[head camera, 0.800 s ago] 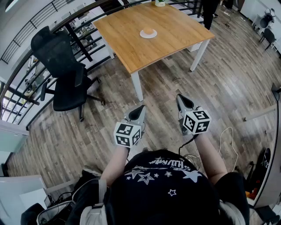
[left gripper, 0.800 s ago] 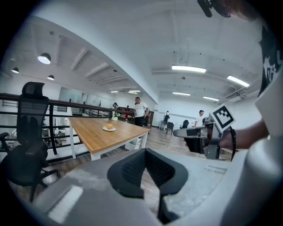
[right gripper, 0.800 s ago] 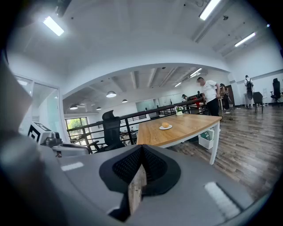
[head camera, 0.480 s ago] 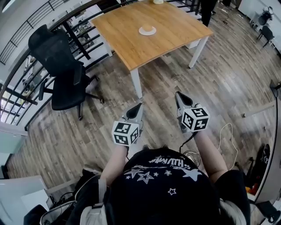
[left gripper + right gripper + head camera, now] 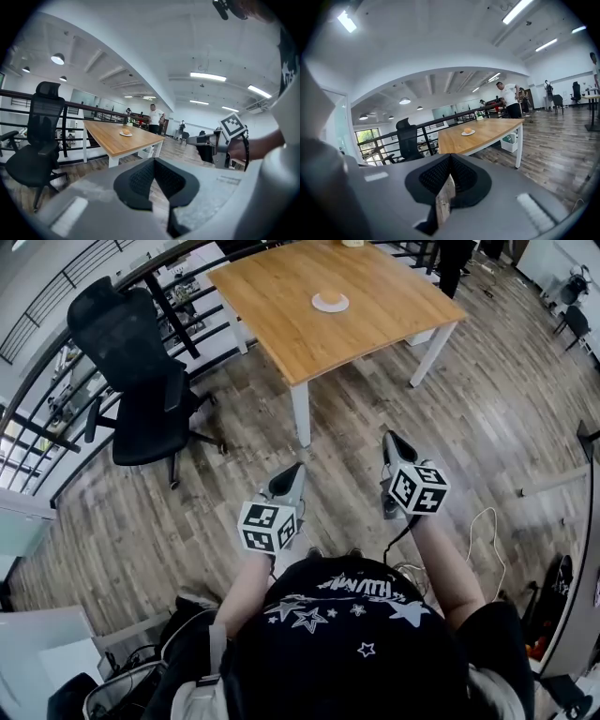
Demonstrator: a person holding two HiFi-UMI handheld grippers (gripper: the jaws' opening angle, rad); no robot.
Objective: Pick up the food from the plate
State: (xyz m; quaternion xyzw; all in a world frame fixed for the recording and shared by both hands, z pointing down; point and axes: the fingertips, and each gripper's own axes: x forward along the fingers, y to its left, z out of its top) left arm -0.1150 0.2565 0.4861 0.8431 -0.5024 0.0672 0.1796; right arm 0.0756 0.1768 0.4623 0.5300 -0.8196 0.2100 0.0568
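Observation:
A small round bun (image 5: 330, 300) lies on a white plate (image 5: 320, 306) near the middle of a wooden table (image 5: 281, 296), far ahead of me across the floor. My left gripper (image 5: 298, 468) and right gripper (image 5: 388, 437) hang side by side in front of my chest, well short of the table, both pointing toward it. In the left gripper view the jaws (image 5: 154, 161) meet at their tips with nothing between them, and the plate (image 5: 125, 134) is small in the distance. The right gripper's jaws (image 5: 450, 157) are likewise shut and bare, with the bun (image 5: 467, 130) far beyond them.
A black office chair (image 5: 141, 381) stands left of the table by a black railing (image 5: 56, 306). A person (image 5: 153, 117) stands beyond the table's far end. Wood floor lies between me and the table. A cable (image 5: 483, 535) trails on the floor at my right.
The table and plate have drifted slightly to the right in the head view. Both grippers keep about the same place in front of me, still shut.

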